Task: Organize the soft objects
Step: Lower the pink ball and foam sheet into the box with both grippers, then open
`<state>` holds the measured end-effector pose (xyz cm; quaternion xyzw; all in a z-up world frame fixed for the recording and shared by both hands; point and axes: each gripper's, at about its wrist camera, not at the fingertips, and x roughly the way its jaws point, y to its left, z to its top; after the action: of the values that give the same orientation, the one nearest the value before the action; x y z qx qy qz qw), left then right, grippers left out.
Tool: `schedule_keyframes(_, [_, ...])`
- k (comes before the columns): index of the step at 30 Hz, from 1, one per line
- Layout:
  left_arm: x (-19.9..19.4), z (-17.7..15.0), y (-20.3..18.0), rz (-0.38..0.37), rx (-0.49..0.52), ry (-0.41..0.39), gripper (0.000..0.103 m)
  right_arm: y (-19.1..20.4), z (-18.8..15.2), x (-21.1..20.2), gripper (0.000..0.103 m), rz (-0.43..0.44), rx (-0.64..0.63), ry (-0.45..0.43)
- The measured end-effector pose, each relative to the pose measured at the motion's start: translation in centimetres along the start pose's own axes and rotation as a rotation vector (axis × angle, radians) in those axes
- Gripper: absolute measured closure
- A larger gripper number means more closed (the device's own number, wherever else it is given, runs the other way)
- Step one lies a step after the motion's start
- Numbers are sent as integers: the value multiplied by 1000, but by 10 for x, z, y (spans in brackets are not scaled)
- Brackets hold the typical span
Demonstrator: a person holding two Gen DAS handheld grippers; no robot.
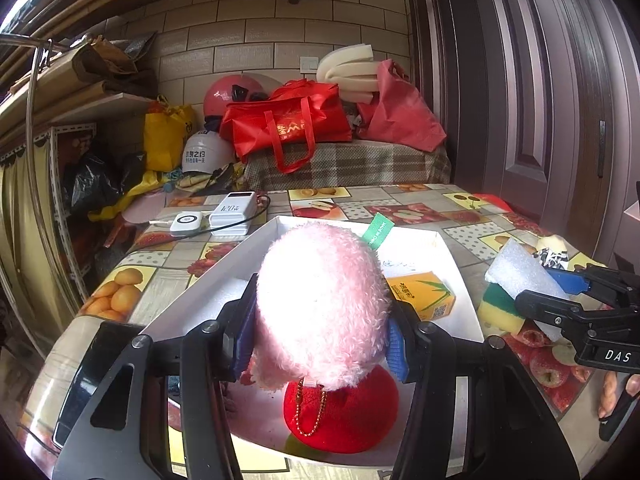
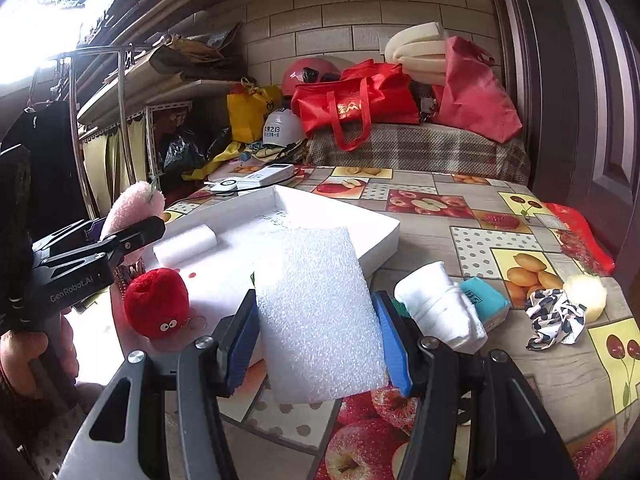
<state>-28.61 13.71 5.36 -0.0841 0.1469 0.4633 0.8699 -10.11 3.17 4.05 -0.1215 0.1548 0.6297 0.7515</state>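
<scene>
My left gripper [image 1: 320,320] is shut on a pink plush toy [image 1: 320,300] and holds it above the white tray [image 1: 208,276]. A red plush apple [image 1: 340,412] lies in the tray just below it. My right gripper [image 2: 316,336] is shut on a white foam sheet [image 2: 320,312] and holds it over the tray's near right edge [image 2: 376,240]. The pink plush [image 2: 132,204], the left gripper [image 2: 120,236] and the red plush apple [image 2: 156,300] show at the left of the right wrist view. The right gripper [image 1: 560,300] with the foam [image 1: 524,268] shows at the right of the left wrist view.
The tray also holds a yellow drink carton [image 1: 424,292] and a white foam roll [image 2: 188,244]. On the fruit-print tablecloth lie a yellow-green sponge [image 1: 500,308], a white rolled cloth [image 2: 436,304], a teal packet [image 2: 484,300], a black-and-white scrunchie [image 2: 556,316] and a power bank [image 1: 234,214].
</scene>
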Motion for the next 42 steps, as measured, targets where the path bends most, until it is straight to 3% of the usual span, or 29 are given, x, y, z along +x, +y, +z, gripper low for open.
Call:
schedule_keyframes(9, [18,4,22,33,-37,28,50,-4,9,26,47,47,98,42])
schedule_keyframes(15, [29,9,19,57,-5,19,50,20,20,43,47,72,52,32])
schedule_keyframes(22, [51,15,38,119,-59,52,50,42,33,70,47,81,14,36])
schedule_keyframes(31, [70,17,30,79,-10,115,50,43,38,83,47,73,34,49])
schedule_keyframes(41, [61,17,33,142,-28,69,45,48,40,80,46,52,7,19])
schedule_keyframes(42, [59,17,33,151,-28,61,42,48,39,80,41,54,7,19])
